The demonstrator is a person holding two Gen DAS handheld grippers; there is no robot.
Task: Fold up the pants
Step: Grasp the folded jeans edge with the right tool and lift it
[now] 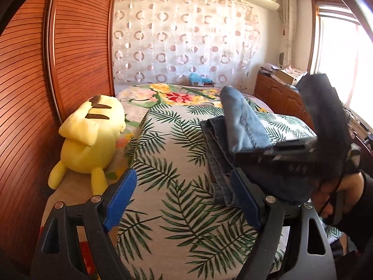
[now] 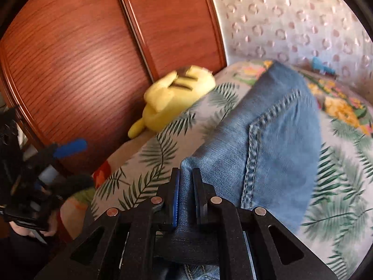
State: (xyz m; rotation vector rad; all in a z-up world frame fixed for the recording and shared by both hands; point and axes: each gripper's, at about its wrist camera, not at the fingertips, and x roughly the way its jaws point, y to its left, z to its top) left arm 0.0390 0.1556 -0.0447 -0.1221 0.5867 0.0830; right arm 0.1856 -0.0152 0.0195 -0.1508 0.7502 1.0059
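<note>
Plush toy point(image 1: 89, 137), yellow, lies at the bed's point(image 1: 167, 154) wardrobe side, apart from our blue denim pants point(image 2: 261, 137). Pants rest on the leaf-print cover, folded end lifted, long axis running away toward the curtain point(image 1: 184, 44). Our right gripper point(image 2: 185, 198) pinches that denim edge; our left gripper point(image 1: 184, 193) hangs wide and unloaded.
</note>
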